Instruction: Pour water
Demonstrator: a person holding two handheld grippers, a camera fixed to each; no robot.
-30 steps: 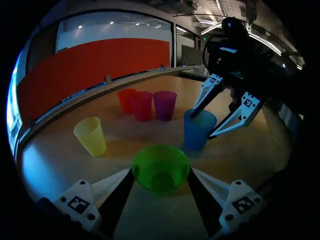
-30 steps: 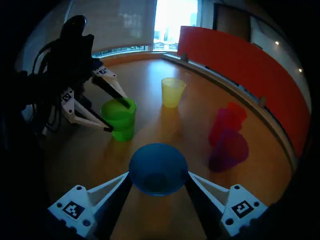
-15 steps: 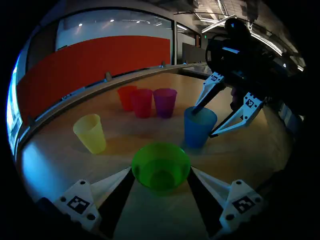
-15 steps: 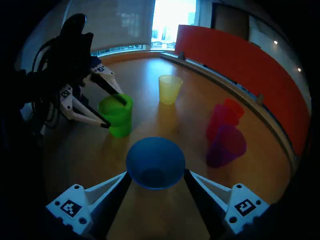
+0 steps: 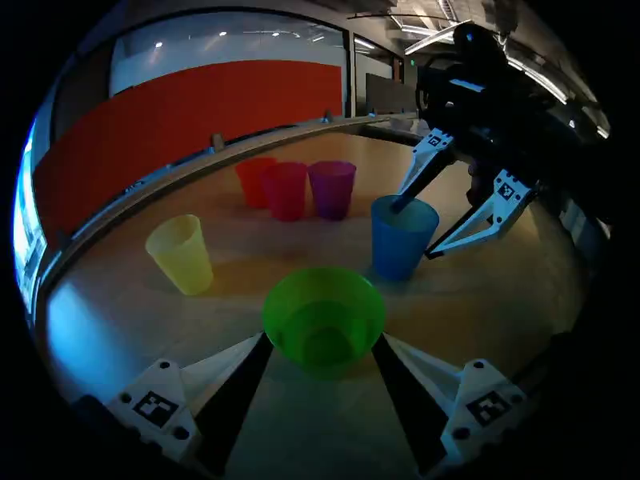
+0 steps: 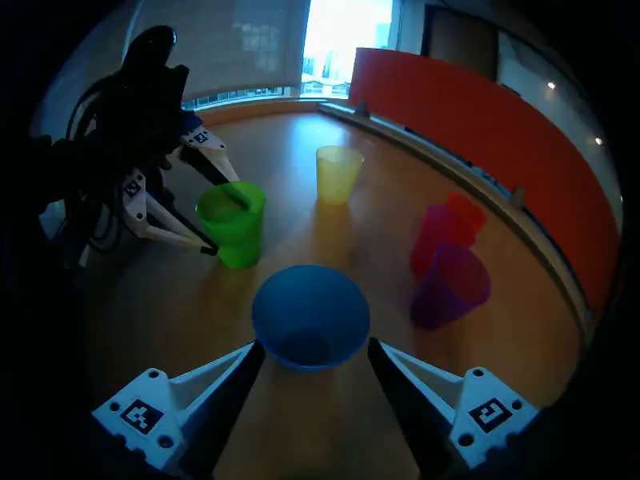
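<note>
Between the tips of my left claw [image 5: 322,342] sits the green cup [image 5: 323,316], held tight. My right claw [image 6: 312,346] holds the blue cup [image 6: 310,314] nearby. Both look light and bendy; squeeze the sides gently.

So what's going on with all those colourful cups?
A person holds a hand-held gripper in each hand. The left hand-held gripper grips the green cup, and the right hand-held gripper grips the blue cup, both upright. The yellow cup, red cup, pink cup and purple cup stand untouched on the wooden table. Nothing is tipped for pouring yet.
</note>
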